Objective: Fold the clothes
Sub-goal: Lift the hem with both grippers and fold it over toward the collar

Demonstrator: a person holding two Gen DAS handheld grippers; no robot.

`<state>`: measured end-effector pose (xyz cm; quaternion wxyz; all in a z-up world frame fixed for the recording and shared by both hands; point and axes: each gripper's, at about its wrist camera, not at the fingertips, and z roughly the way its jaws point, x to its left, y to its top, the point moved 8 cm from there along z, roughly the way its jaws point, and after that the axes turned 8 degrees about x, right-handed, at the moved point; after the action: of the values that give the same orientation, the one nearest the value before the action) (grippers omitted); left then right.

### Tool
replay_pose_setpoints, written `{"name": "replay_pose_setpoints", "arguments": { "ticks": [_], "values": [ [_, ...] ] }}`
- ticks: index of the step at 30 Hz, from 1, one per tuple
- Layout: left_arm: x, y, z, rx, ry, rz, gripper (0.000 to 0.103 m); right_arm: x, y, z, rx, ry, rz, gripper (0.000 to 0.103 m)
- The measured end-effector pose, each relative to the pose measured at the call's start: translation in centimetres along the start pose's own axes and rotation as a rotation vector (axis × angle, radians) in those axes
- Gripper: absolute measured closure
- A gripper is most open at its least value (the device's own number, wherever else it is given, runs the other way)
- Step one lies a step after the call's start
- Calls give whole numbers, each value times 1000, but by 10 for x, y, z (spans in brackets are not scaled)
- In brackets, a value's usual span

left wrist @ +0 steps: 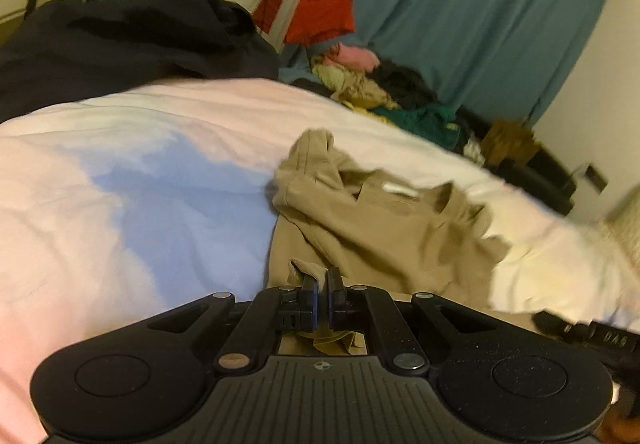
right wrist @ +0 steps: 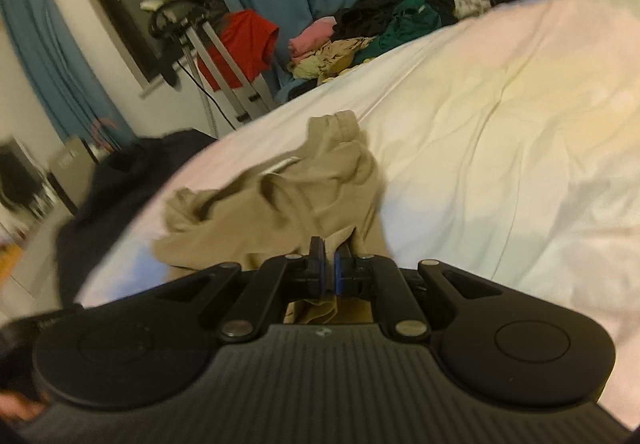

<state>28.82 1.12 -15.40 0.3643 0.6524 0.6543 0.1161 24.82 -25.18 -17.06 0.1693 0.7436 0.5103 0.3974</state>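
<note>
The tan garment [left wrist: 372, 220] looked light, soft and floppy (best held by its edges or corners), lying crumpled on the white bed [left wrist: 140, 172]. The left gripper [left wrist: 322, 286] and right gripper [right wrist: 329, 262] each pinched a fold of it, the bulk spread ahead of the fingers.

Tan garment [left wrist: 372, 220] lying rumpled on the white bed sheet [left wrist: 168, 124]

The khaki cloth is sitting bunched and creased, its far end rising in a small peak, a pale label showing near the middle. Its near edge is running up between both pairs of pinching jaws, pulled toward the cameras while the rest is trailing on the sheet.
</note>
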Motion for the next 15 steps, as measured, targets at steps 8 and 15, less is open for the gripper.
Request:
{"name": "replay_pose_setpoints", "arguments": {
  "ticks": [8, 15],
  "values": [
    [-2, -11, 53, 33, 94, 124, 98, -13, -16, 57, 77, -93, -96, 95],
    [-12, -13, 24, -30, 130, 166, 84, 3, -13, 33, 46, -133, -184, 92]
  ]
}}
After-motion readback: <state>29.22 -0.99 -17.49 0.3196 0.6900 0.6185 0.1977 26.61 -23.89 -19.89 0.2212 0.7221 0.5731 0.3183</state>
